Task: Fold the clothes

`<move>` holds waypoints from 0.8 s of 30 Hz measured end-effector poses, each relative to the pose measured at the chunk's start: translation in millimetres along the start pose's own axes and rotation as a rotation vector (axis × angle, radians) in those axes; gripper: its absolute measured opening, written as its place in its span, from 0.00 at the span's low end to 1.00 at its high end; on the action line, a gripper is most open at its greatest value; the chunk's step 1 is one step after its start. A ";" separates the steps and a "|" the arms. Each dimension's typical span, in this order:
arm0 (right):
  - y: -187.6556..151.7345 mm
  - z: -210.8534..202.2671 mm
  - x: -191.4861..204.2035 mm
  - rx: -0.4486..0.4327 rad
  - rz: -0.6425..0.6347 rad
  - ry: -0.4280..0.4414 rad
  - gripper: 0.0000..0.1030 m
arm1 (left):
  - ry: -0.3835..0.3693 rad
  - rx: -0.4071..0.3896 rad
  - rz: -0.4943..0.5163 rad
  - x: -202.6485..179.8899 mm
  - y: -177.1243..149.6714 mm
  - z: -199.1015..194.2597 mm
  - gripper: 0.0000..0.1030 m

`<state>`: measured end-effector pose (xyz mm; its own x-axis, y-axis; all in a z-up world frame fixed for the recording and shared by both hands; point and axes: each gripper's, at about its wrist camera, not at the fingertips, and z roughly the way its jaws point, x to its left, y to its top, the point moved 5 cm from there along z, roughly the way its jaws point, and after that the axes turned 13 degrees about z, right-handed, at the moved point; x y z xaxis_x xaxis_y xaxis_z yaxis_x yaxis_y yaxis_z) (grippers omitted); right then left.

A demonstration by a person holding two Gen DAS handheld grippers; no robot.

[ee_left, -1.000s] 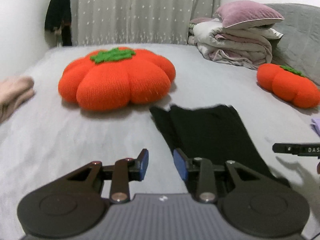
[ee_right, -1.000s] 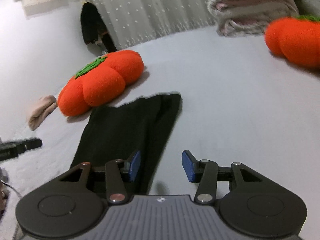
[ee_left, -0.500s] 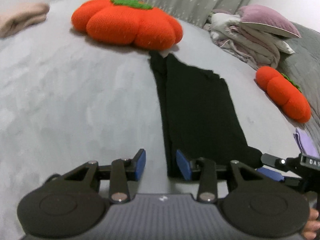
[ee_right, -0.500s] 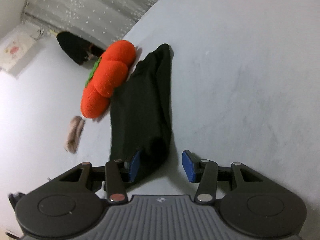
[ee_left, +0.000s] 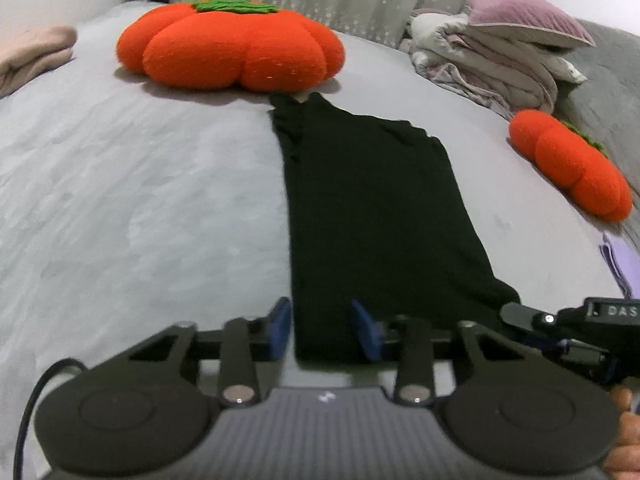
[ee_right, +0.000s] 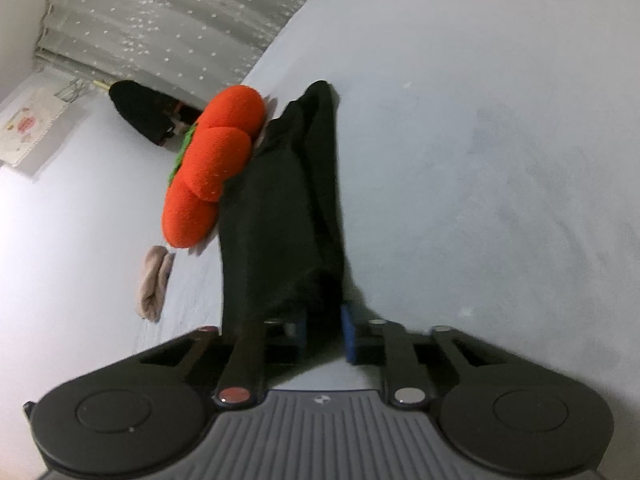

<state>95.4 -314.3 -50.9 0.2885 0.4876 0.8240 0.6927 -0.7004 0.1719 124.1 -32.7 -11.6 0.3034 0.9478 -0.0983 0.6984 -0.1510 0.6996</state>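
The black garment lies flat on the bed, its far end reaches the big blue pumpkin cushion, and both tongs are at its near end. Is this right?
Only the colour is wrong. The pumpkin cushion is orange with a green top, not blue, as the left wrist view shows. The black garment does lie on the bed, its far end at that cushion, with the left tongs and the right tongs at its near end.

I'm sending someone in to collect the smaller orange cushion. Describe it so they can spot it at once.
Start at the grey bed and find the pile of folded bedding with the mauve pillow on top. Just in front of that pile lies the small orange pumpkin cushion, apart from the black garment. Unlike the large pumpkin cushion touching the garment's far end, it is clearly smaller.
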 end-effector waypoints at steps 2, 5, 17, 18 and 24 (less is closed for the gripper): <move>-0.8 0.4 0.0 -0.016 -0.004 -0.006 0.09 | 0.008 -0.008 0.009 -3.0 -0.5 1.4 0.17; -4.0 -4.1 2.5 -0.038 -0.013 -0.010 0.08 | 0.010 -0.013 0.001 -1.8 -1.9 1.9 0.08; -20.8 -33.4 4.8 -0.072 -0.023 -0.004 0.07 | 0.004 0.009 0.005 4.3 -10.2 -22.4 0.07; -24.8 -37.4 4.4 -0.072 -0.021 -0.003 0.07 | 0.003 0.015 0.008 3.9 -12.6 -27.6 0.07; -61.1 -69.6 -2.3 -0.072 -0.014 -0.007 0.07 | -0.005 0.061 0.029 -8.5 -42.6 -64.3 0.07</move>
<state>6.4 -308.9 -25.8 0.2842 0.5007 0.8176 0.6476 -0.7291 0.2214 50.1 -16.3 4.9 0.3268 0.9415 -0.0823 0.7274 -0.1950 0.6579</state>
